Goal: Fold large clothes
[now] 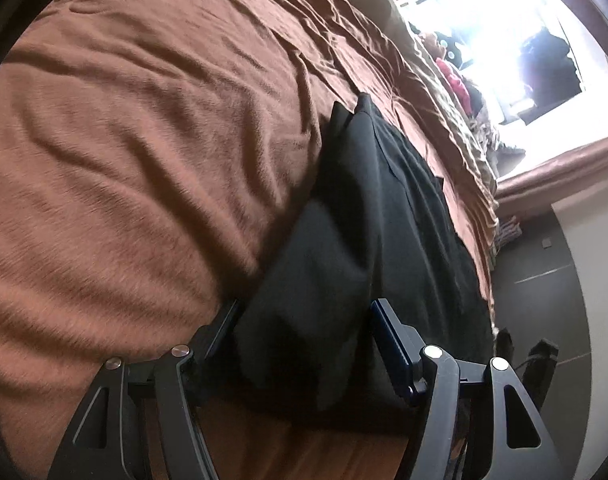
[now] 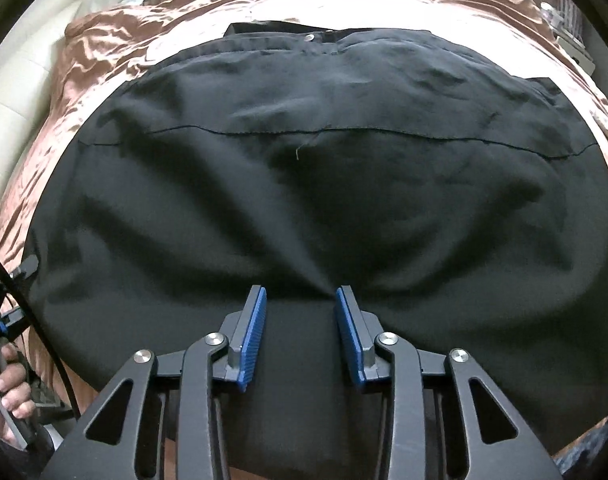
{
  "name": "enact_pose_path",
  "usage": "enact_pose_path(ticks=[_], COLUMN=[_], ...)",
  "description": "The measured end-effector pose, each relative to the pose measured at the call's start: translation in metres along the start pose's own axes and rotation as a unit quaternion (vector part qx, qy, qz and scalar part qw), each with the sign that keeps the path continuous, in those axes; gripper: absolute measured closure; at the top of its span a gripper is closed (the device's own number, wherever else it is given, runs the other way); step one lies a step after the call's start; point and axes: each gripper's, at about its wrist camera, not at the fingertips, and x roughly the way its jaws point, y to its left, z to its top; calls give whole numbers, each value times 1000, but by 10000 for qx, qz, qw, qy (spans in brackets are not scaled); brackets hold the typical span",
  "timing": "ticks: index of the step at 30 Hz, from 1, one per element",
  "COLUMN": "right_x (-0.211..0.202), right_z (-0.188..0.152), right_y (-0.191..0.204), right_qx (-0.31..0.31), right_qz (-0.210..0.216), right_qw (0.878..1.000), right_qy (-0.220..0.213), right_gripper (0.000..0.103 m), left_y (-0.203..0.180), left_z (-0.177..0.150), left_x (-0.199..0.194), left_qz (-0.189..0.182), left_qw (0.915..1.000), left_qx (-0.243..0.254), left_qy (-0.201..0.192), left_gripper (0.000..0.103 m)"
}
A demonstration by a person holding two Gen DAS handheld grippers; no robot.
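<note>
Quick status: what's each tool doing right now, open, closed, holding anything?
Left tool: open, fingers either side of a fold of the black garment, not clamped.
Right tool: open, over the black garment, holding nothing.

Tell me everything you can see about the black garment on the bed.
The black garment is thin, matte woven cloth, spread wide over the brown bedspread and softly wrinkled. A stitched seam crosses it, and its far edge carries a band with a small pale button. The near edge bunches between the open fingers of the right gripper; the left gripper straddles another fold.
</note>
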Motion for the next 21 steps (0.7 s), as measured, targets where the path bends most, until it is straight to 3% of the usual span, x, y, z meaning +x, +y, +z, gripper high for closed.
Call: enact_pose_path(ticks=[3, 9, 14, 18, 21], right_x=[0, -12, -26, 0, 11], right_z=[1, -4, -13, -14, 0], right_y=[-4, -12, -1, 1, 3], right_qx=[73, 390, 141, 182, 164], right_qz=[93, 527, 700, 536, 353], right_qw=[9999, 9977, 9963, 9983, 9991], right_qy=[-19, -181, -479, -130, -141], right_gripper=[69, 70, 70, 70, 70], left_y=[-3, -6, -12, -19, -26], left_z=[0, -9, -11, -10, -10], left_x=[-1, -10, -17, -26, -31], left_qz=[-68, -178, -315, -531, -607], left_qw=[9999, 9997, 9992, 9980, 9974], left_qx=[-70, -69, -46, -35, 49], left_qy=[-76, -173, -228, -334, -382], left_gripper=[40, 59, 81, 85, 85])
